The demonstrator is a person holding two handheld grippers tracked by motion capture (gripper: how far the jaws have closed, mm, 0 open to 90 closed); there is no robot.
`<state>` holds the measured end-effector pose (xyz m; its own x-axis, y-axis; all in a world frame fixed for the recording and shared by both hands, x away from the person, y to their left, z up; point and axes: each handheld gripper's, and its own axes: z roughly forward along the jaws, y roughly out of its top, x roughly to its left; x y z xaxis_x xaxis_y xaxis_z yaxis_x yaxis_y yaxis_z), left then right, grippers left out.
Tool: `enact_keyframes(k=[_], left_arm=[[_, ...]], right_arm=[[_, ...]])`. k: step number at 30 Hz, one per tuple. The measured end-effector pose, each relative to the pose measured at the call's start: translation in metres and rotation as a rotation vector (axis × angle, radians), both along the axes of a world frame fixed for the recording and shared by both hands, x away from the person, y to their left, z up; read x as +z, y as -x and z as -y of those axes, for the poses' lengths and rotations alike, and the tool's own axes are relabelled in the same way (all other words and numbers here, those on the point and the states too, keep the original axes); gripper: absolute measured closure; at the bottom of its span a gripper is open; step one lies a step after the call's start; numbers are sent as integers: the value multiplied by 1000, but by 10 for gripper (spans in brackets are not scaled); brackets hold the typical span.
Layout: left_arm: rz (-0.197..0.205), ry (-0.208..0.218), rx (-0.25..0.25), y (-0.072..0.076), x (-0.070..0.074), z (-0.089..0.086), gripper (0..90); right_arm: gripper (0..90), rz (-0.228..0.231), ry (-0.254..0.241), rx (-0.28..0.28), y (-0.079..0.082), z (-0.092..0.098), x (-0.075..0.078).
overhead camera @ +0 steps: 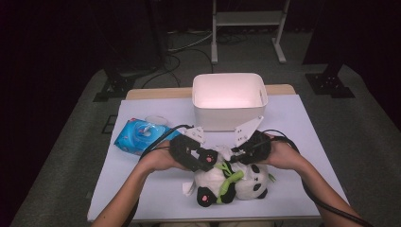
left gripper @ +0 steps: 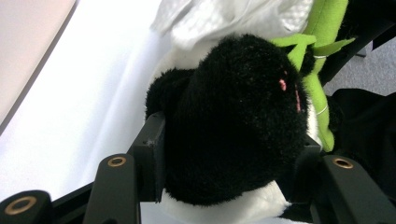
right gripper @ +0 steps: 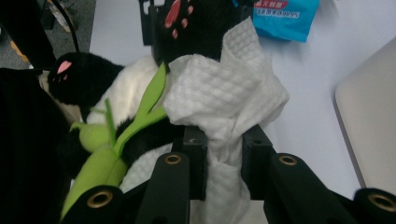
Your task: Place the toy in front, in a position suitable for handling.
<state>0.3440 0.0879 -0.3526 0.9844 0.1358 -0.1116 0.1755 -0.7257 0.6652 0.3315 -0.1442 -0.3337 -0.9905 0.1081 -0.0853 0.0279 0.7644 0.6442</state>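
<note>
A black-and-white plush panda (overhead camera: 236, 182) with a green bamboo sprig (overhead camera: 229, 179) lies on the near part of the white table (overhead camera: 293, 142). My left gripper (overhead camera: 205, 158) comes at it from the left. In the left gripper view its jaws (left gripper: 231, 144) press on both sides of the panda's black paw (left gripper: 233, 107), which bulges between them. From the right, my right gripper (overhead camera: 236, 153) hangs over the panda's white belly. It (right gripper: 223, 140) is shut on a crumpled white wipe (right gripper: 224, 93) that rests against the panda's body beside the bamboo sprig (right gripper: 116, 144).
A white rectangular bin (overhead camera: 229, 118) stands just behind the two grippers at the table's middle. A blue pack of wipes (overhead camera: 139, 135) lies to the left of the left hand. Metal stand legs and cables lie on the floor beyond the table.
</note>
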Motion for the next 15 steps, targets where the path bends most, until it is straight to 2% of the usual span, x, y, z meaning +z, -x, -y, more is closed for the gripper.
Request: enact_keyframes(k=[3, 7, 9, 15], left_arm=[[-4, 17, 2, 0, -1, -1, 452], [-1, 19, 3, 0, -2, -1, 451], [-3, 25, 7, 0, -2, -1, 451], [-4, 36, 10, 0, -4, -3, 450]], right_arm=[[756, -18, -19, 3, -4, -5, 1], [752, -17, -11, 30, -4, -14, 3], [752, -38, -40, 45, -4, -17, 5], [752, -22, -45, 59, -2, -23, 11]])
